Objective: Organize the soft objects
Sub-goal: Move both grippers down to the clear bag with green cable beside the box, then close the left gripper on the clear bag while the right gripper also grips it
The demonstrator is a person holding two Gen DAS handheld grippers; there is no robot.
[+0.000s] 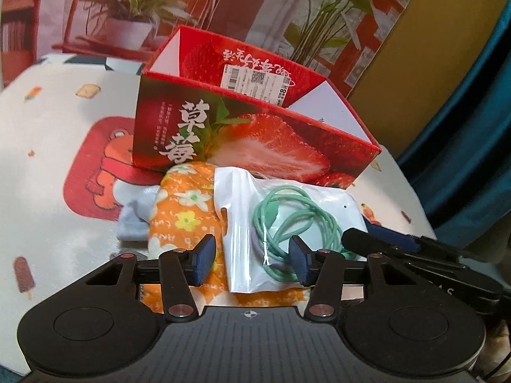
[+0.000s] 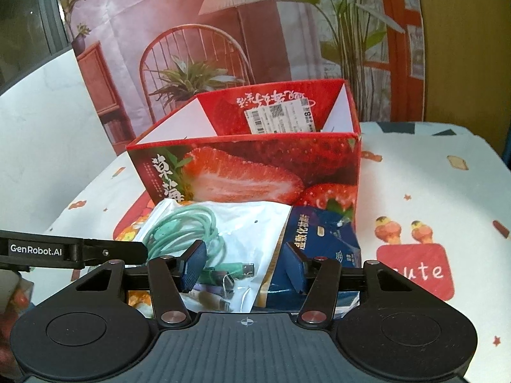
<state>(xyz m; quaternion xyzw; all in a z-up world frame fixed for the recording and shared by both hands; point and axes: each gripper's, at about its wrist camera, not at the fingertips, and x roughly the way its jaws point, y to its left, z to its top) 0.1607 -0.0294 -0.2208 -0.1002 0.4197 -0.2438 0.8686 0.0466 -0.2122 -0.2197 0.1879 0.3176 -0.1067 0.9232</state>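
Observation:
A clear-and-white plastic bag (image 1: 239,210) with a coiled green cable (image 1: 287,220) lies on an orange flowered cloth (image 1: 182,210), in front of an open red strawberry box (image 1: 255,140). A pale blue cloth (image 1: 134,220) sits left of the orange one. My left gripper (image 1: 253,261) is open low over the bag's left part, its left pad over the orange cloth. In the right wrist view my right gripper (image 2: 245,267) is open across the bag (image 2: 255,220) and a dark blue packet (image 2: 322,239). No pad clearly presses on anything.
The box (image 2: 255,166) stands just behind the pile, its top open. A white cartoon-print tablecloth (image 2: 431,191) covers the table, with bare room on both sides. A printed backdrop rises behind. Each gripper's body shows at the other view's edge.

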